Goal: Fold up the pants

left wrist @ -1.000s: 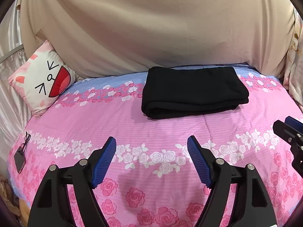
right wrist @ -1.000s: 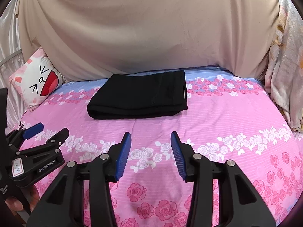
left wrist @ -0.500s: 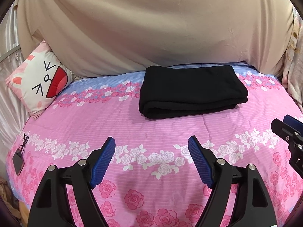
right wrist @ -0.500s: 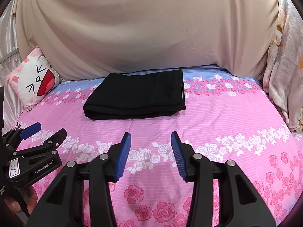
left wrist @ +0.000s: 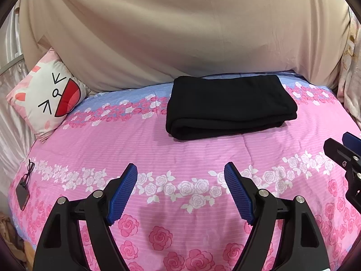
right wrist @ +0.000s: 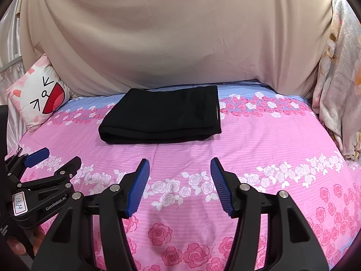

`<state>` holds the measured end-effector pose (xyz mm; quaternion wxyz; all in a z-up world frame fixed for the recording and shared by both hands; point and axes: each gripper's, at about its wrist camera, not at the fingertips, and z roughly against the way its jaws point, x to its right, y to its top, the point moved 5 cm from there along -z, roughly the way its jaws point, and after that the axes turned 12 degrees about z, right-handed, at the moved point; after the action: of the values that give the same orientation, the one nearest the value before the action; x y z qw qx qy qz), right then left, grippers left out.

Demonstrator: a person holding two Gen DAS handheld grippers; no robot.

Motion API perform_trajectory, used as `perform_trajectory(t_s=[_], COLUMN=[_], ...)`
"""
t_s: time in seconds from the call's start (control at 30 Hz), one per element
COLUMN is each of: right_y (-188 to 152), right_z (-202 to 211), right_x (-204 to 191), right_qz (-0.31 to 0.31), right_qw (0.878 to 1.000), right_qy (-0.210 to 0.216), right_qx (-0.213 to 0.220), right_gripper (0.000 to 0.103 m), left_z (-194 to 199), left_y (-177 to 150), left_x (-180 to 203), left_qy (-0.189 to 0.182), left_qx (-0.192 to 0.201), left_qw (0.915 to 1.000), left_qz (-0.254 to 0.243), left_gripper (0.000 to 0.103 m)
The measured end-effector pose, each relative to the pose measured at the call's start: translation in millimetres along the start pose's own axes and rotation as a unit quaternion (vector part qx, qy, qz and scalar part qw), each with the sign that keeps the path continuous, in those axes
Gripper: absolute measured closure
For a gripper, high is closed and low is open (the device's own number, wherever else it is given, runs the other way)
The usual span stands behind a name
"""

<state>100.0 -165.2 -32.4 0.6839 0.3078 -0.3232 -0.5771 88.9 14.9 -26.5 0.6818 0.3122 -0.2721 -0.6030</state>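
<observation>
Black pants [left wrist: 227, 106] lie folded into a flat rectangle on the pink floral bedspread [left wrist: 180, 153], toward the far side of the bed; they also show in the right wrist view [right wrist: 162, 115]. My left gripper [left wrist: 180, 169] is open and empty, well short of the pants. My right gripper [right wrist: 179, 164] is open and empty, also short of them. The right gripper shows at the right edge of the left wrist view [left wrist: 345, 151]. The left gripper shows at the left edge of the right wrist view [right wrist: 42, 164].
A cat-face cushion [left wrist: 47, 99] leans at the far left. A beige sheet [left wrist: 180, 33] hangs behind the bed. A phone with a cord [left wrist: 22, 194] lies near the left edge. A floral blanket [right wrist: 338, 90] hangs at the right.
Both grippers have drifted slightly; the pants sit a little differently in each view. The right gripper's jaws have opened wider. The pants have not moved on the bed.
</observation>
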Motion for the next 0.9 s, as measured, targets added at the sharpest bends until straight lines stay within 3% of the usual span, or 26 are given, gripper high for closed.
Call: perform_trajectory(t_s=[0.9], right_y=[-2], right_z=[-4], right_x=[-9], right_qz=[-0.003], right_qw=[1.000], right_qy=[0.000], right_qx=[-0.005], right_gripper=[0.048], left_z=[-3], left_y=[0], left_x=[-1], left_qy=[0.002], left_qx=[0.000], left_qw=[1.0000], left_qz=[-0.006], left_gripper=[0.026])
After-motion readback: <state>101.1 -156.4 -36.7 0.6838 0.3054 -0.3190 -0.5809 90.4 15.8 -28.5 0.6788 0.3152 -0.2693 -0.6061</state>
